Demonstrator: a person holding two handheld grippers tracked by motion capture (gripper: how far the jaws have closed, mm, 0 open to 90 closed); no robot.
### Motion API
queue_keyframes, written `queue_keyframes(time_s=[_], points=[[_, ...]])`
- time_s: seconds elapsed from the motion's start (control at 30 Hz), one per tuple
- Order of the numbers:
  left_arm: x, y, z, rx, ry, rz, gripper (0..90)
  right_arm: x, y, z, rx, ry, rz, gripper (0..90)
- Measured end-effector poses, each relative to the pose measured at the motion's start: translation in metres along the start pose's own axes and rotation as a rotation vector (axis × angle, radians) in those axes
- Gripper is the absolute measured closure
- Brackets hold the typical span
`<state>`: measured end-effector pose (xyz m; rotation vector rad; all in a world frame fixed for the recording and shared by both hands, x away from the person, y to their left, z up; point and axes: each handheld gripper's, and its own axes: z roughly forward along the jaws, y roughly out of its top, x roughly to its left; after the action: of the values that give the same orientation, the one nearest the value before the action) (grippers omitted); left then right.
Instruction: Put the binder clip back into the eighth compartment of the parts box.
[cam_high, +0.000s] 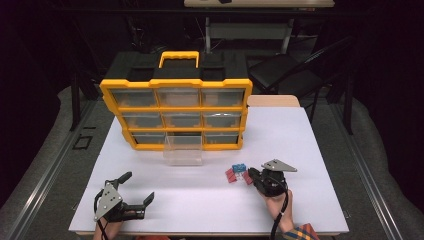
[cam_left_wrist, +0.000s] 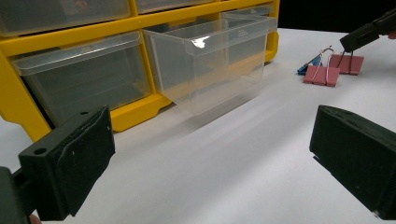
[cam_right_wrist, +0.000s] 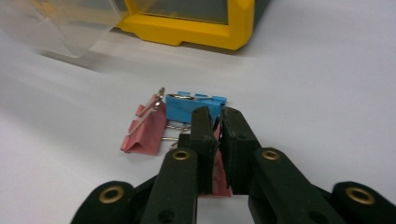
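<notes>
Three binder clips lie together right of the table's centre. My right gripper is shut on a pink clip, whose body shows between the pads while it rests on the table. Just left of it lies a second pink clip, and behind both a blue clip. At the front left my left gripper stands open over bare table with nothing between its jaws.
A yellow drawer organizer stands upright at the back of the white table. One clear drawer is pulled out from its bottom row and sits on the table. A dark chair stands behind.
</notes>
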<state>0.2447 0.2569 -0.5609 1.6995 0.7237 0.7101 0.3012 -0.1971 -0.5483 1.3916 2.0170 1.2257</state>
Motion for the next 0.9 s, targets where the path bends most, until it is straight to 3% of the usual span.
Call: queue_keyframes(time_s=[0.3,0.9], points=[[0.000,0.000,0.000,0.001,-0.001,0.001,0.0,0.007,0.001,-0.003,0.012,0.023,-0.016,88.6],[0.001,0.000,-0.001,0.002,0.001,-0.001,0.0,0.009,0.017,-0.021,-0.022,0.010,-0.100,88.8]])
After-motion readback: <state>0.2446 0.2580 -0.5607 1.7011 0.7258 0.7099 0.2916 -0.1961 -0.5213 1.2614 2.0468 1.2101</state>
